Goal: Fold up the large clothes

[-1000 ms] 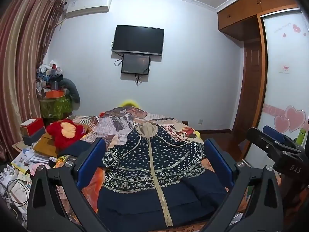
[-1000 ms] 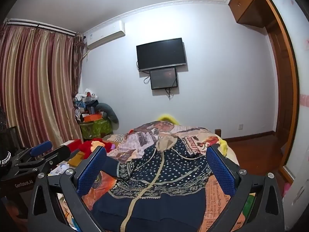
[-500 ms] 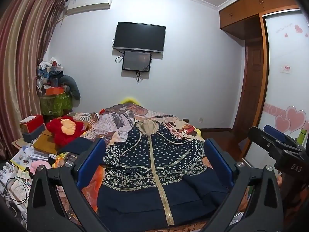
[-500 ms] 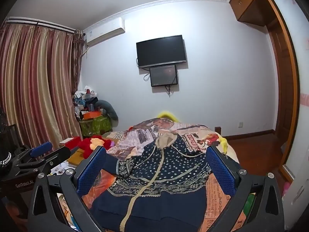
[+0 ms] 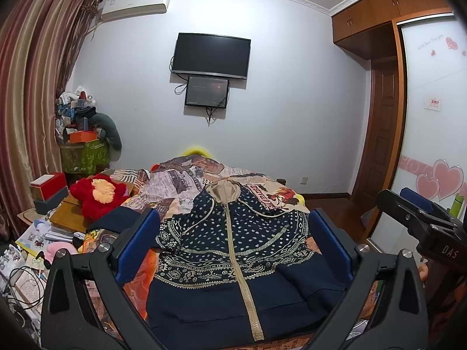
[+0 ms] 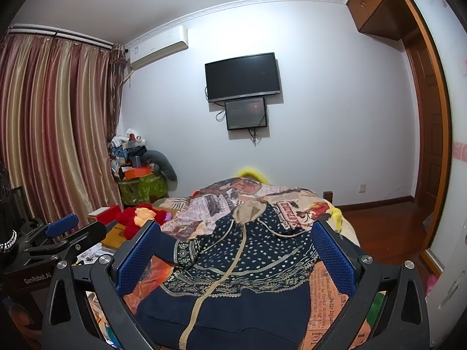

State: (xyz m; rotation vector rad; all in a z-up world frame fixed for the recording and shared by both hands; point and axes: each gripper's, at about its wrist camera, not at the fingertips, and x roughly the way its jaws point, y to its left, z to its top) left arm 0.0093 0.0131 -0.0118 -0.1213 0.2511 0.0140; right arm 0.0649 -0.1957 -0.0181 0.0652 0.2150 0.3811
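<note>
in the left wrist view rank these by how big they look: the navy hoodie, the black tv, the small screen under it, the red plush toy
Largest to smallest as they appear:
1. navy hoodie, though it lies nearest the camera
2. black tv
3. red plush toy and small screen: they look about alike, and the toy is nearer, so I won't rank them.

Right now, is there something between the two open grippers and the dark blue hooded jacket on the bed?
Nothing visible. The jacket lies spread on the bed, directly ahead of the left gripper and right gripper, both open and empty.
</note>
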